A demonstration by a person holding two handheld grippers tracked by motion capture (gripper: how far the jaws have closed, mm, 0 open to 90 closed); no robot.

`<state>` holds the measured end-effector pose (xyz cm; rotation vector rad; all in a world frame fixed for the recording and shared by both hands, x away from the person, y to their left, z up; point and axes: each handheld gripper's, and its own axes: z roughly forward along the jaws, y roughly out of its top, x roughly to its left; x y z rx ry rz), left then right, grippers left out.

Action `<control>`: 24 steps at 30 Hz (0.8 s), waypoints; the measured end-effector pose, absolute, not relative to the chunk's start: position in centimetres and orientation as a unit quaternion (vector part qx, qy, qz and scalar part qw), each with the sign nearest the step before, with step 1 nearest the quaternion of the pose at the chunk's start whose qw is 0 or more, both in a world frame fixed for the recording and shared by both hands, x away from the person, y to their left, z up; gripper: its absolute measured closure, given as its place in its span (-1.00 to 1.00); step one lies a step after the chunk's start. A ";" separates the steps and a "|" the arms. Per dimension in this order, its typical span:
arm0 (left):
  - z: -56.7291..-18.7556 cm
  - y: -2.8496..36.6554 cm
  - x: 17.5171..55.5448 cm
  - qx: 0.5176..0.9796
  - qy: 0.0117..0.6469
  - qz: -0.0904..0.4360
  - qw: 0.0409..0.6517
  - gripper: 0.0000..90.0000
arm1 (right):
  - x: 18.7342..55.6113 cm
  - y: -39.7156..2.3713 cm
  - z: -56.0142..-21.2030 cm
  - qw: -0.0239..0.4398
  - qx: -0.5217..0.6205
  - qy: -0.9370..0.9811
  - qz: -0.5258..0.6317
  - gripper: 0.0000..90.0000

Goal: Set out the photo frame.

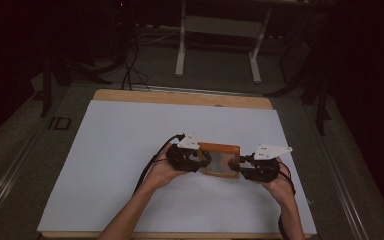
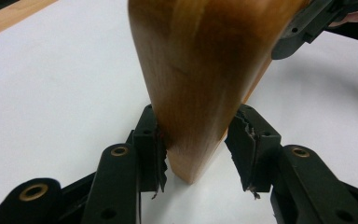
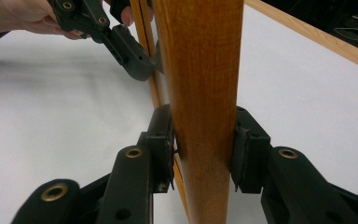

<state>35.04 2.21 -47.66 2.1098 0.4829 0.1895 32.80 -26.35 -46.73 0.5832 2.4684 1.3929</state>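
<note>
A small wooden picture frame with a pale pane is held just above the white sheet, right of centre. My left gripper is shut on its left edge, and my right gripper is shut on its right edge. In the left gripper view the frame's rail stands upright between the jaws of the left gripper, with the pads against its sides. In the right gripper view the pads of the right gripper press both faces of the rail. The left gripper's black jaw shows farther off.
A white sheet covers most of the wooden table, whose bare far edge shows beyond it. Both forearms come in from the bottom. Behind the table, on the dark floor, stand a white table base and some cables.
</note>
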 end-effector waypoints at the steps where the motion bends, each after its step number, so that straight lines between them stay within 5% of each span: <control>1: -47.6 2.2 35.0 0.859 0.199 0.076 0.466 0.28 | 32.8 -26.3 -46.7 0.124 0.200 0.846 0.478 0.43; 24: -45.7 5.7 33.7 0.830 0.249 0.076 0.494 0.22 | 32.5 -23.6 -46.1 0.110 0.212 0.823 0.515 0.43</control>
